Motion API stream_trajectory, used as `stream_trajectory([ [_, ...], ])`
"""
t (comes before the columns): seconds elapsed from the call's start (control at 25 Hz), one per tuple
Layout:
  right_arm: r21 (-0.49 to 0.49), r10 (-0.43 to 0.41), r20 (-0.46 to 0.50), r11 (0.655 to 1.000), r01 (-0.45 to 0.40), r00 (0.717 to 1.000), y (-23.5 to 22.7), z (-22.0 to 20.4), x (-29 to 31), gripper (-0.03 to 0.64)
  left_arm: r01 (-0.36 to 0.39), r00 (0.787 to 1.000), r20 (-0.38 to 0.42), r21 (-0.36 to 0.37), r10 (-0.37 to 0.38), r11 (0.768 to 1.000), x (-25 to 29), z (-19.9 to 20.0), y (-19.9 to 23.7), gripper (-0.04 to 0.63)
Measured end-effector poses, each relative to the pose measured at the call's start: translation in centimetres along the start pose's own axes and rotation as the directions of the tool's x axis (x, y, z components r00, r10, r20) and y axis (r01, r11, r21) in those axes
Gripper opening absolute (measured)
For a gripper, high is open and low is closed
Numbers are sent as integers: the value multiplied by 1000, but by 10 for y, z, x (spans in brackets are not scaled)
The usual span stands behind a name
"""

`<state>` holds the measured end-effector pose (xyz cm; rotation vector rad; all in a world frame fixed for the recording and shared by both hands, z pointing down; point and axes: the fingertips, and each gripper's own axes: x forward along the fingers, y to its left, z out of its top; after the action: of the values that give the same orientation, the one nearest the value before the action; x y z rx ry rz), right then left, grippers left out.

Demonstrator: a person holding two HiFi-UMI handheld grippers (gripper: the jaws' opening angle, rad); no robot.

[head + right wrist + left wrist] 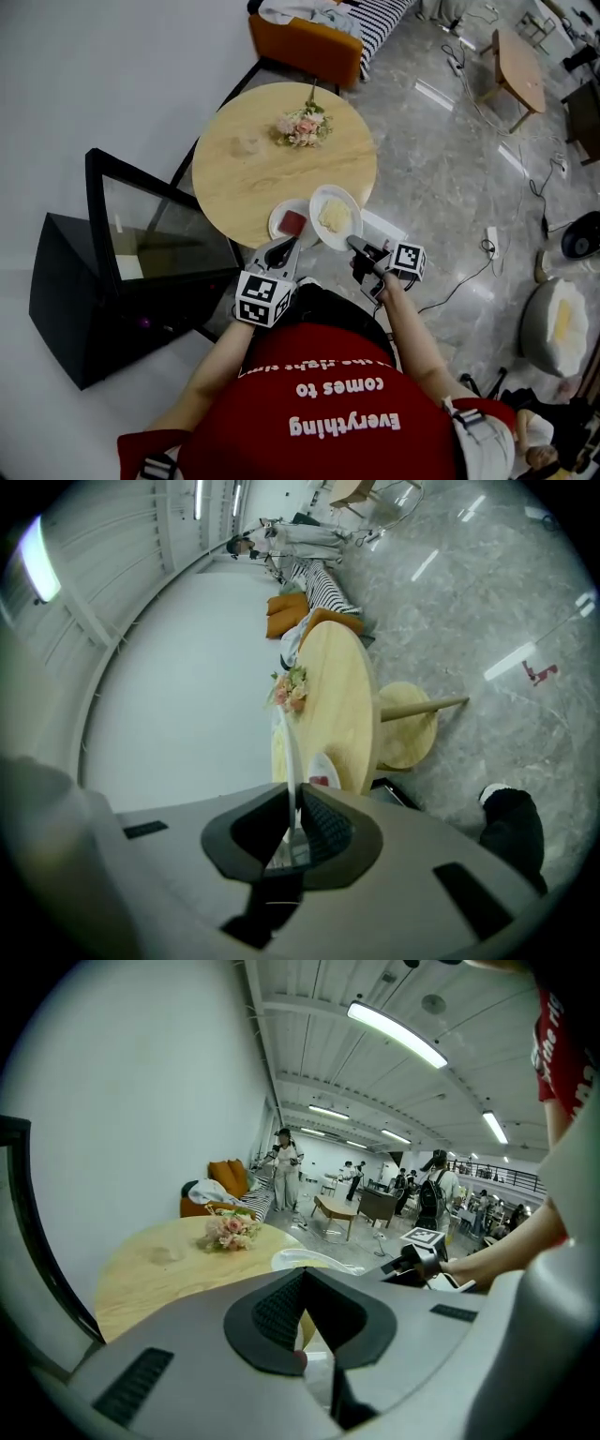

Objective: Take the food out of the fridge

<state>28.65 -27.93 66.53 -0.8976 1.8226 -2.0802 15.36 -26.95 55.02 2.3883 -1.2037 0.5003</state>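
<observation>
A white plate of pale yellow food [335, 217] hangs tilted over the near edge of the round wooden table [239, 169]. My right gripper [357, 246] is shut on its near rim. In the right gripper view the plate [291, 747] runs edge-on between the pads. A smaller white plate with red food [292, 223] lies at the table's near edge. My left gripper [286, 247] is on its near rim, jaws nearly together, with white plate showing in the gap. The black fridge [66, 291] stands at the left with its glass door [159, 225] open.
A bunch of pink flowers [302, 127] lies on the table's far side. Beyond the table is an orange sofa [305, 45]. A low wooden table [520, 66] and cables are on the marble floor at the right. Several people [286, 1162] stand far back.
</observation>
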Motion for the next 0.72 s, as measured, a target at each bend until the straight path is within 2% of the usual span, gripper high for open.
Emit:
stream_trajectory([
  [0.2, 36, -24, 76, 999, 22, 997, -29, 28, 8, 34, 21, 999, -27, 16, -20, 1000, 3, -4, -10, 3],
  [0.32, 48, -42, 103, 998, 37, 994, -40, 39, 13, 34, 23, 999, -40, 0, -23, 1000, 4, -10, -11, 3],
  [0.72, 83, -140, 99, 988, 132, 985, -72, 35, 22, 34, 2, 999, -41, -24, -3, 1000, 6, -16, -3, 3],
])
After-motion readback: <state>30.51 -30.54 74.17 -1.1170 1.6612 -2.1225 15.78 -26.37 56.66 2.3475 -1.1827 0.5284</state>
